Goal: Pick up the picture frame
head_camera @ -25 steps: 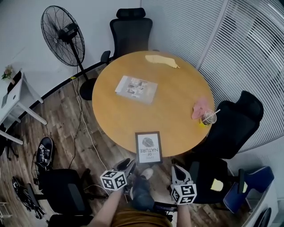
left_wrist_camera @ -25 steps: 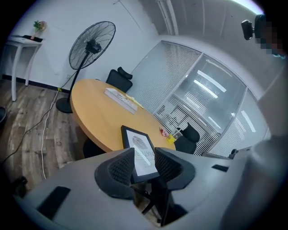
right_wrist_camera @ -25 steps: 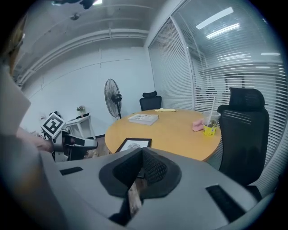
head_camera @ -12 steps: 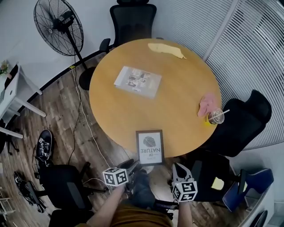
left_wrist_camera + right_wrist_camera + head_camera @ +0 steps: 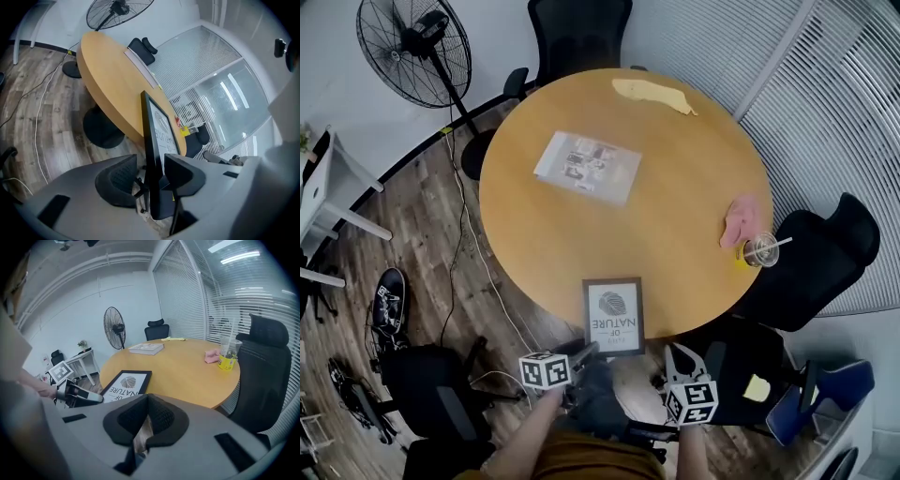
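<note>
The black picture frame (image 5: 614, 314) with a white print lies flat at the near edge of the round wooden table (image 5: 675, 178), its near end overhanging. My left gripper (image 5: 589, 350) is at that near end, turned on its side. In the left gripper view the frame (image 5: 158, 133) stands edge-on between the open jaws; the right pad (image 5: 174, 165) lies against it and a thin gap shows at the left pad. My right gripper (image 5: 673, 354) hangs right of the frame, below the table edge, shut on nothing. The right gripper view shows the frame (image 5: 124, 383) and the left gripper (image 5: 82, 394).
On the table lie a magazine (image 5: 587, 167), a yellow cloth (image 5: 652, 96), a pink cloth (image 5: 737, 220) and a plastic cup with a straw (image 5: 757, 250). Black office chairs (image 5: 811, 258) ring the table. A standing fan (image 5: 412, 37) and floor cables are at the left.
The left gripper has moved forward and rolled onto its side, so the frame's near edge now sits between its jaws. The right gripper has come slightly nearer the table.
</note>
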Demonstrator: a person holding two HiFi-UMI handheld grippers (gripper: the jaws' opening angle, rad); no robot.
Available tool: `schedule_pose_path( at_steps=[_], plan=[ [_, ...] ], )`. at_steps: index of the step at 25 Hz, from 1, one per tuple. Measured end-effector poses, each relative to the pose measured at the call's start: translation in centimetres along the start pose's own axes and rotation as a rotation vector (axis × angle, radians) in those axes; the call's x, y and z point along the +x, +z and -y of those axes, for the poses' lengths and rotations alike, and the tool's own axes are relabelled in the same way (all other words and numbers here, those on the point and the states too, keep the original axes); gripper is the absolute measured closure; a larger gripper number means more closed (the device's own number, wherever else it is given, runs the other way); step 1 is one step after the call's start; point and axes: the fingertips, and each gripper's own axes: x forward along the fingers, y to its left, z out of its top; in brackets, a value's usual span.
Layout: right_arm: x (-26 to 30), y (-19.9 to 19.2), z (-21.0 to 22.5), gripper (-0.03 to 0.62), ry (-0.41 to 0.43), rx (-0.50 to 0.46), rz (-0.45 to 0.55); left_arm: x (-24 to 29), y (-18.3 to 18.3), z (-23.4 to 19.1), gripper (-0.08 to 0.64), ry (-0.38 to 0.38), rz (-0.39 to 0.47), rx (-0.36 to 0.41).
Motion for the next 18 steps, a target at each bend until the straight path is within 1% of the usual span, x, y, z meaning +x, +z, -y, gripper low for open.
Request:
schedule_pose_path(
  at_steps=[4, 11, 14, 16, 18],
  plan=[
    [0.4, 0.1, 0.6, 0.58, -0.002, 0.006, -0.006, 0.8, -0.2, 0.4, 0.359, -0.029, -0.022, -0.029],
    [0.3, 0.8, 1.0, 0.58, -0.016, -0.001, 0.022, 1.3, -0.3, 0.3, 0.348, -0.077, -0.017, -0.119],
    [0.2, 0.5, 1.3, 0.58, -0.019, 0.008, 0.017, 1.5, -0.4, 0.7, 0.353, -0.12, -0.011, -0.186],
    [0.1, 0.3, 1.3, 0.58, -0.02, 0.014, 0.014, 1.6, -0.4, 0.8, 0.372, -0.157, 0.0, -0.249],
    [-0.1, 0.2, 1.3, 0.58, -0.021, 0.021, 0.013, 1.5, -0.5, 0.9, 0.388, -0.186, 0.011, -0.291]
  ],
)
